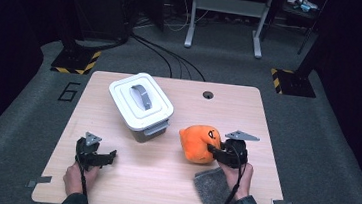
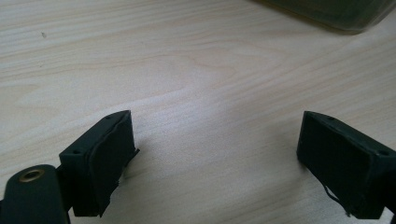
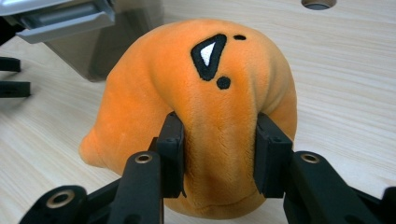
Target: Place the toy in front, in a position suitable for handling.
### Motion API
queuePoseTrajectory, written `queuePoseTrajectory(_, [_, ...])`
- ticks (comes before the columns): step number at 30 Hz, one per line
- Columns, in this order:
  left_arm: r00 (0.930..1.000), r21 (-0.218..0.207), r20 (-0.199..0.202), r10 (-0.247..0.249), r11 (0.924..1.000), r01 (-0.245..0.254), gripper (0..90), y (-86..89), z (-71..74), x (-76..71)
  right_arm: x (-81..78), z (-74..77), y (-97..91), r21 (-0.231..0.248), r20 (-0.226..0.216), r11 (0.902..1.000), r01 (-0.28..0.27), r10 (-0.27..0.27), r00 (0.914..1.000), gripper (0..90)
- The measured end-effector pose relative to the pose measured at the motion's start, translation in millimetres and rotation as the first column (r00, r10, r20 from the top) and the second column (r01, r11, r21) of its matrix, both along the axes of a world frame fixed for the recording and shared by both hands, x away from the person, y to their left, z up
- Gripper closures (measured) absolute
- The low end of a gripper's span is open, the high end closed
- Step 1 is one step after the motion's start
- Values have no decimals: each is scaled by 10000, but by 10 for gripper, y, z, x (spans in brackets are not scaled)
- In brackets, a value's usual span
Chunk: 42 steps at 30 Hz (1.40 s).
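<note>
right hand-held gripper [image 3: 218,158]: closed down on a fold of the orange plush toy [image 3: 196,112], with the pads sunk into the fabric, so the toy is firmly held.
left hand-held gripper [image 2: 215,158]: jaws spread wide, nothing between them, just bare counter [image 2: 187,70] underneath.
where the toy is: right in front of the right hand-held gripper, bulging out past its jaws, with the white-lidded box [image 1: 141,105] further ahead and off to the side. A grey cloth [image 1: 213,188] is seen behind the jaws, under the wrist.
doing the step well: looks like a pick-up, so the squeeze should be kept steady. The plush is soft and only a pinch of it is caught, so a slow lift is probably safer than a jerk, or the fabric could slip out.
which way it points: the black eye marking is turned up and away from the right hand-held gripper.
long axis: hard to call. It's a roundish lump, maybe a bit longer across the jaws than along them.
</note>
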<state>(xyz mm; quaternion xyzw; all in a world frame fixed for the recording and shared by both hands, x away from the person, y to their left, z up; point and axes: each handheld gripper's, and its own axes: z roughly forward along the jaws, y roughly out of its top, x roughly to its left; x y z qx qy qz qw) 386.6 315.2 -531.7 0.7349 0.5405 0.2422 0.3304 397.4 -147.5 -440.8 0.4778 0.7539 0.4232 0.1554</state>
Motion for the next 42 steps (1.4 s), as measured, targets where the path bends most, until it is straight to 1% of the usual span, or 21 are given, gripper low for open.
queuePoseTrajectory(1, [10000, -4, -1, 1, 10000, -1, 109, 0, 0, 0, -12, 2, 19, 90, -15, 10000, 5, -5, 10000, 604])
queuePoseTrajectory(4, [10000, -3, 3, 3, 10000, -3, 108, 0, 0, 0, -27, 8, 67, 135, 34, 9997, -191, 190, 9998, 604])
queuePoseTrajectory(8, [10000, 0, 1, 1, 10000, -1, 109, 0, 0, 0, -53, 11, 143, 232, -25, 9991, -352, 352, 9994, 602])
queuePoseTrajectory(10, [10000, -2, 2, 1, 10000, -1, 109, 0, 0, 0, -67, 6, 181, 363, -109, 9985, -411, 415, 9991, 600])
queuePoseTrajectory(12, [10000, -2, 1, 1, 10000, -1, 109, 0, 0, 0, -74, -4, 212, 352, -68, 9981, -513, 515, 9986, 599])
queuePoseTrajectory(20, [10000, -2, -3, 2, 10000, -2, 108, 0, 0, 0, -110, -67, 344, 528, -314, 9960, -725, 742, 9967, 594])
queuePoseTrajectory(24, [10000, -3, 1, 1, 10000, -1, 108, 0, 0, 0, -100, -165, 417, 389, -541, 9954, -874, 894, 9945, 586])
queuePoseTrajectory(25, [10000, -2, 1, -3, 10000, 3, 108, 0, 0, 0, -94, -194, 433, 333, -530, 9952, -923, 939, 9942, 582])
queuePoseTrajectory(27, [10000, -5, -1, 2, 10000, -2, 108, 0, 0, 0, -88, -215, 447, 191, -371, 9961, -857, 863, 9956, 567])
queuePoseTrajectory(29, [10000, -3, 3, 2, 10000, -2, 108, 0, 0, 0, -73, -214, 442, 118, -423, 9964, -841, 846, 9955, 525])
queuePoseTrajectory(30, [10000, -3, 3, 2, 10000, -2, 108, 0, 0, 0, -73, -214, 442, 118, -423, 9964, -841, 846, 9955, 525])
queuePoseTrajectory(31, [10000, -4, -3, 4, 10000, -4, 108, 0, 0, 0, -57, -213, 425, 66, -526, 9963, -852, 854, 9950, 458])
queuePoseTrajectory(34, [10000, -2, 1, -2, 10000, 2, 108, 0, 0, 0, -53, -200, 396, -32, -520, 9961, -880, 877, 9948, 354])
queuePoseTrajectory(35, [10000, -4, 0, 0, 10000, 0, 108, 0, 0, 0, -60, -194, 387, -23, -552, 9967, -816, 814, 9952, 333])
queuePoseTrajectory(38, [10000, 9, 6, 7, 10000, -7, 108, 1, 0, 0, -101, -156, 335, -230, -513, 9960, -864, 852, 9950, 250])
queuePoseTrajectory(40, [10000, 6, -7, 8, 10000, -8, 108, 0, 1, -1, -137, -121, 286, -340, -522, 9961, -810, 791, 9955, 176])
queuePoseTrajectory(41, [10000, -5, 0, -4, 10000, 4, 108, 1, 0, 0, -158, -101, 244, -369, -459, 9960, -815, 798, 9958, 151])
queuePoseTrajectory(42, [10000, -6, 3, 1, 10000, -1, 108, 0, 0, 1, -177, -83, 213, -484, -463, 9957, -793, 770, 9960, 145])
